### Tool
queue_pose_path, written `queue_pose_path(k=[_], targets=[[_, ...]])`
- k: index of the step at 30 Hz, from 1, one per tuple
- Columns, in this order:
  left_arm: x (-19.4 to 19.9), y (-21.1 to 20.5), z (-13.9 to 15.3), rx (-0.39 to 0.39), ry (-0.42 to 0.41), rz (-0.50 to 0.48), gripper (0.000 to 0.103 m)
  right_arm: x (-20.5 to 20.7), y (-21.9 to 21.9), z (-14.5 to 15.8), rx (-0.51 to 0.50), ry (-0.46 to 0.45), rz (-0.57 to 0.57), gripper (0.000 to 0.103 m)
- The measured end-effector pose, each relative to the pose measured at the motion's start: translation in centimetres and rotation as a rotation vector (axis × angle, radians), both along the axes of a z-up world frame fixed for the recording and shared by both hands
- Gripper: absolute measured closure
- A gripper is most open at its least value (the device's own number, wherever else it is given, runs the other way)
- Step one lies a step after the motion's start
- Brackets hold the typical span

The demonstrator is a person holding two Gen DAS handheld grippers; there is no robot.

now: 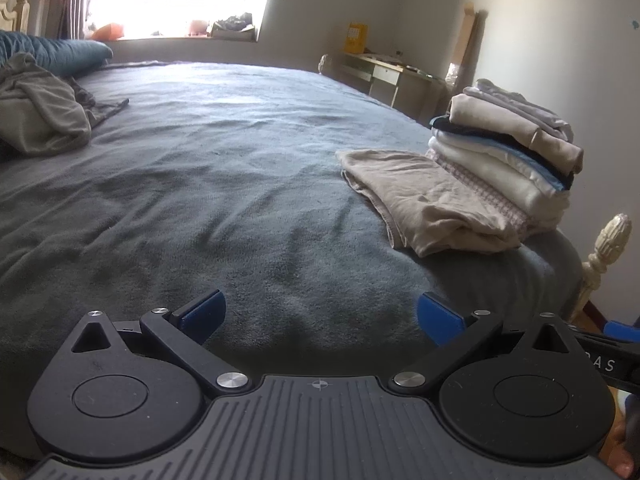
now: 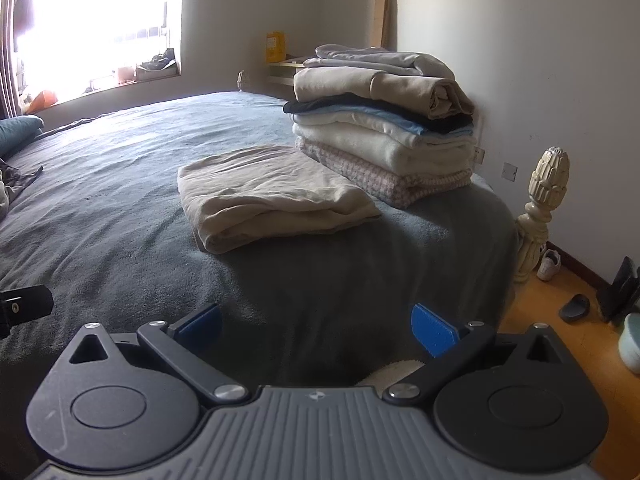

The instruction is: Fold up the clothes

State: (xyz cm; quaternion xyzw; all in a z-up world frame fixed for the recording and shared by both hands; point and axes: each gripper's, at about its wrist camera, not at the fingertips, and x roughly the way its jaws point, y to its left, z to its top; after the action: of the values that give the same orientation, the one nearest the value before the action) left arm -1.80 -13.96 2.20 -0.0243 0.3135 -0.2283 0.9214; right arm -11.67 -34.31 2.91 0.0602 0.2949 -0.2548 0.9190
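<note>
A folded beige garment (image 1: 428, 200) (image 2: 272, 196) lies flat on the grey bedspread (image 1: 224, 184) (image 2: 120, 208) beside a tall stack of folded clothes (image 1: 516, 152) (image 2: 388, 120) at the bed's right corner. A crumpled olive garment (image 1: 40, 112) sits unfolded at the far left, only its edge (image 2: 8, 184) showing in the right wrist view. My left gripper (image 1: 320, 316) hovers open over the bed's near edge, holding nothing. My right gripper (image 2: 316, 330) is open too, empty, a short way in front of the beige garment.
A carved cream bedpost (image 2: 540, 212) (image 1: 604, 256) stands at the bed's right corner. Teal pillows (image 1: 60, 50) lie at the far left. A desk (image 1: 384, 76) stands by the back wall. Shoes and a slipper (image 2: 574, 308) lie on the wooden floor to the right.
</note>
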Motion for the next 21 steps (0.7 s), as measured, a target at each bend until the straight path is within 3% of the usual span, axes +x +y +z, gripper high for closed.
queue_pose_path(k=[5, 21], targets=[[0.2, -0.3, -0.3, 0.034, -0.015, 0.001, 0.0, 0.5, -0.2, -0.2, 0.015, 0.014, -0.009, 0.0], [0.8, -0.2, -0.8, 0.014, 0.022, 0.031, 0.0, 2.0, 0.5, -0.4, 0.035, 0.051, -0.007, 0.0]])
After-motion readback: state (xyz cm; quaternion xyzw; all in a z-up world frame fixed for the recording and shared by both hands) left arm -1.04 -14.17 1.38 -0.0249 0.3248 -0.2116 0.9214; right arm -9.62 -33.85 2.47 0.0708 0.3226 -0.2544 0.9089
